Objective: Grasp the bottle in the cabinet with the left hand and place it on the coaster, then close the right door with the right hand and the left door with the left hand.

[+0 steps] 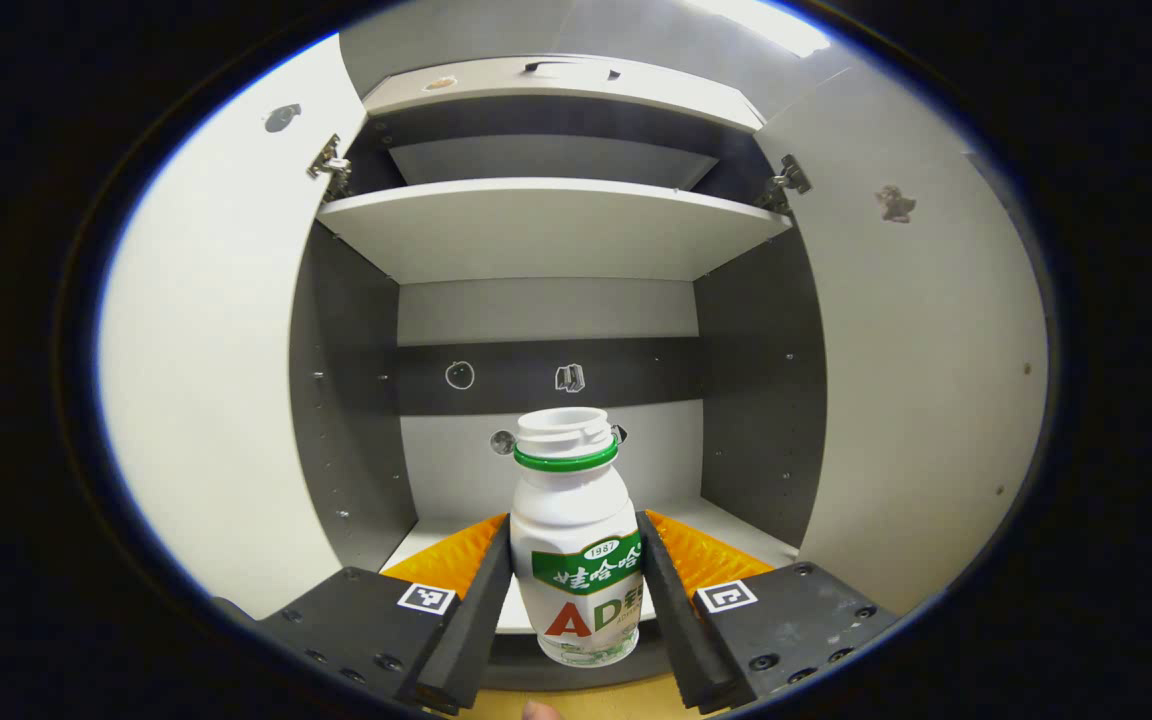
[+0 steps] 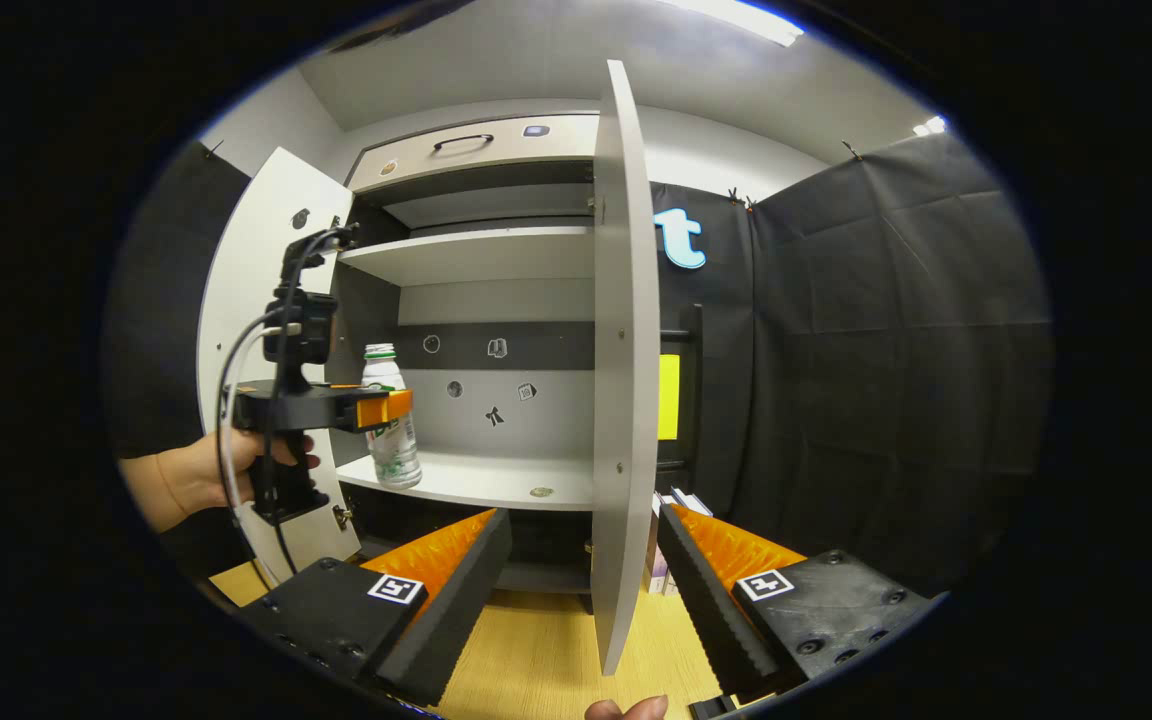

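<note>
Cabinet setting: both doors are swung wide; grey walls and pale shelves are seen behind.
Left gripper view, bottle place: the bottle is seen upright at the front edge of the lower shelf, between the fingers of the left gripper.
Left gripper view, grip: both fingers appear pressed on the labelled body, below the green neck ring.
Handling: a small, light, rigid plastic bottle is judged; its smooth label may slip, so the waist is best held, not the cap.
Right gripper view, left hand: a hand is seen holding the left gripper against the bottle near the shelf's left corner.
Right gripper view, own state: the right gripper is spread wide and empty, with the right door edge-on between its fingers and untouched.
</note>
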Available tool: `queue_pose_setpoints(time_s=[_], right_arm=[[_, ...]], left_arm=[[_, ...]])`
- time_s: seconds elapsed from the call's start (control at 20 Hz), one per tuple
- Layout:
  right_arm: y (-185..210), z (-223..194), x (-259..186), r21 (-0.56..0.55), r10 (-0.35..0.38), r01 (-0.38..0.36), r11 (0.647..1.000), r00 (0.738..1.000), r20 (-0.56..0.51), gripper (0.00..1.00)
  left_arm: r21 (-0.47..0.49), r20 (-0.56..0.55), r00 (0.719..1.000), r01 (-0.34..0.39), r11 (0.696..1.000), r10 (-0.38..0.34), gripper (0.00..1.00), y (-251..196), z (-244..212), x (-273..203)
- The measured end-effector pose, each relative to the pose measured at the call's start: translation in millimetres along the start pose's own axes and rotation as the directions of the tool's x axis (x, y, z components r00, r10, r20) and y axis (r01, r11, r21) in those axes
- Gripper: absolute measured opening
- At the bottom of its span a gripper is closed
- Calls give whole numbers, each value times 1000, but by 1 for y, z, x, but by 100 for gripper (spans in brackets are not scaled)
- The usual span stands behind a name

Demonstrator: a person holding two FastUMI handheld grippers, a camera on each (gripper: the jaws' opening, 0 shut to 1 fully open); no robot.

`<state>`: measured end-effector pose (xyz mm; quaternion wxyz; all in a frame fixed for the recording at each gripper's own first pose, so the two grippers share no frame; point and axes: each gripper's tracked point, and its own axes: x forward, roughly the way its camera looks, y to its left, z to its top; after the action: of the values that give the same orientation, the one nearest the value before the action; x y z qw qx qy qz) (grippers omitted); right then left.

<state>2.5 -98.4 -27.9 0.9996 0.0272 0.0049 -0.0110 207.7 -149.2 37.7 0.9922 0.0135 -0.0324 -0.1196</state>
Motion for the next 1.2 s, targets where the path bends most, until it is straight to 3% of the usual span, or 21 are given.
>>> queue_pose_setpoints(time_s=[0.4,0.7,1.0,1.2], right_arm=[[26,21,-10,-19,-18,19,1000,998,58,98],[37,34,-11,-39,-23,27,999,995,95,98],[43,32,-4,-87,-6,14,996,995,98,97],[42,23,5,-108,1,8,994,996,84,98]], left_arm=[[-36,15,1000,13,999,-13,73,2,-65,-101],[-48,-2,999,40,998,-40,73,-20,-155,-153],[-50,-86,994,71,996,-75,73,-42,-257,-175],[-66,-127,988,75,995,-83,73,-50,-302,-178]])
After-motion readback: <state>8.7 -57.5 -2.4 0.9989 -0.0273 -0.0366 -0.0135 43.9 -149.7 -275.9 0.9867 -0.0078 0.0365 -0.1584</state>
